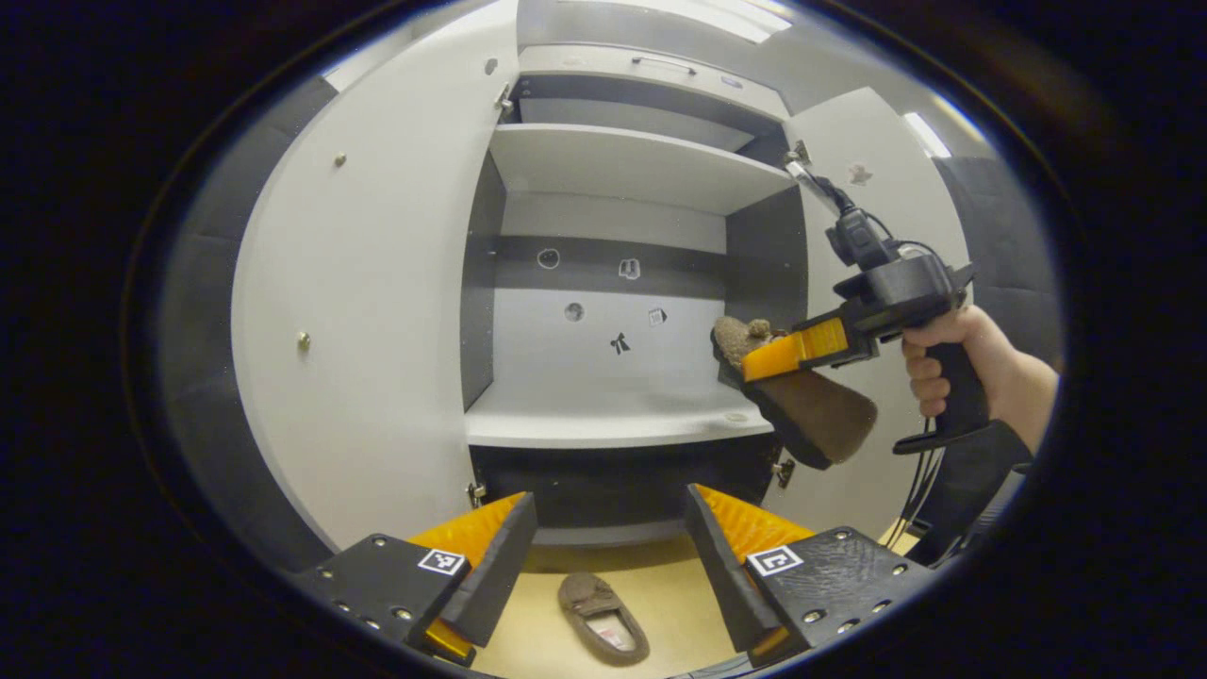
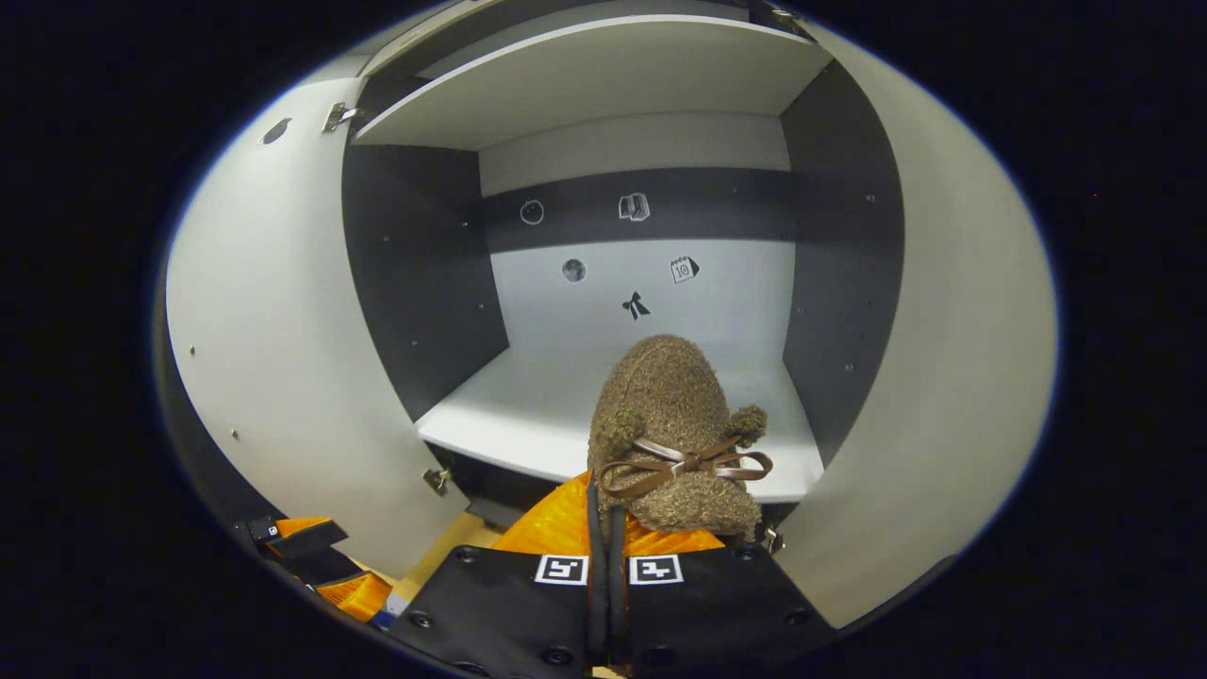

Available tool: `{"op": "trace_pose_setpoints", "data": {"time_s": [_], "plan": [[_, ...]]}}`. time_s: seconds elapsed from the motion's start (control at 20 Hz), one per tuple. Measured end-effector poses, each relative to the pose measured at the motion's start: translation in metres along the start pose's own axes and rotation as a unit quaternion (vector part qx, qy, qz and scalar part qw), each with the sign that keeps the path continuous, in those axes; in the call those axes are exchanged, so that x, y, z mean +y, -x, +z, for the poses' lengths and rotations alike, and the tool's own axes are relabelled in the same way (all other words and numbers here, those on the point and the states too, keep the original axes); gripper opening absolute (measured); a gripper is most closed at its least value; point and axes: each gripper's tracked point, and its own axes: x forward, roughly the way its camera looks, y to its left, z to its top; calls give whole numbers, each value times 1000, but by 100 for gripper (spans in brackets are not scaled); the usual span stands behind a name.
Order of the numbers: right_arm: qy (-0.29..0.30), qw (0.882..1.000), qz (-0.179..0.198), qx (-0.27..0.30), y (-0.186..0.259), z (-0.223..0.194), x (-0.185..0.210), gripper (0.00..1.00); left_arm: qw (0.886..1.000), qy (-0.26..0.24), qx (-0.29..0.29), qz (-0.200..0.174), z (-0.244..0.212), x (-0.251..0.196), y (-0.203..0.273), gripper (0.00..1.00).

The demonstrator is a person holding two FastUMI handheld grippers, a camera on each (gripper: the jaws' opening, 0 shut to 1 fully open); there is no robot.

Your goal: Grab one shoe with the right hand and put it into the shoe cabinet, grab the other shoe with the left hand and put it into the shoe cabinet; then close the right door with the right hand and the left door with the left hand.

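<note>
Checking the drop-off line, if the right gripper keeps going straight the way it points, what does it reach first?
Probably nothing soon: the right gripper, shut on the brown slipper, points into the open cabinet compartment above the grey shelf. The back panel would likely come first; depth is unclear.

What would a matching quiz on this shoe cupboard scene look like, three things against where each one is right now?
Things:
1. slipper with bow
2. second slipper
3. left gripper

Places or states:
A. lying on the floor in front of the cabinet
B. open, holding nothing, above the floor
C. clamped in the right gripper, held up at the cabinet's opening

Pairs: 1-C, 2-A, 3-B
</note>
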Motion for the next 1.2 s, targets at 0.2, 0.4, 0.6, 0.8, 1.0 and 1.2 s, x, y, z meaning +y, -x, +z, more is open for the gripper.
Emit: {"op": "trace_pose_setpoints", "data": {"time_s": [0.2, 0.4, 0.6, 0.8, 1.0, 1.2], "plan": [[7, 1000, -6, -25, -38, 37, -16, 2, 1000, -7, 0, 19, 12, 7, -10, 92], [-7, 999, -17, -48, -76, 64, -34, 2, 999, 23, 10, 37, 13, 6, -19, 95], [-8, 997, -37, -68, -115, 83, -55, 2, 998, 38, 5, 56, 21, 4, -26, 95], [-10, 993, -46, -104, -146, 103, -63, 2, 998, 25, 20, 61, 15, -3, -34, 92], [16, 992, -59, -107, -174, 95, -68, 2, 997, 21, 23, 74, 14, -6, -42, 95], [-8, 992, -58, -114, -188, 83, -68, 0, 996, 20, 26, 87, 12, -4, -48, 95]]}}
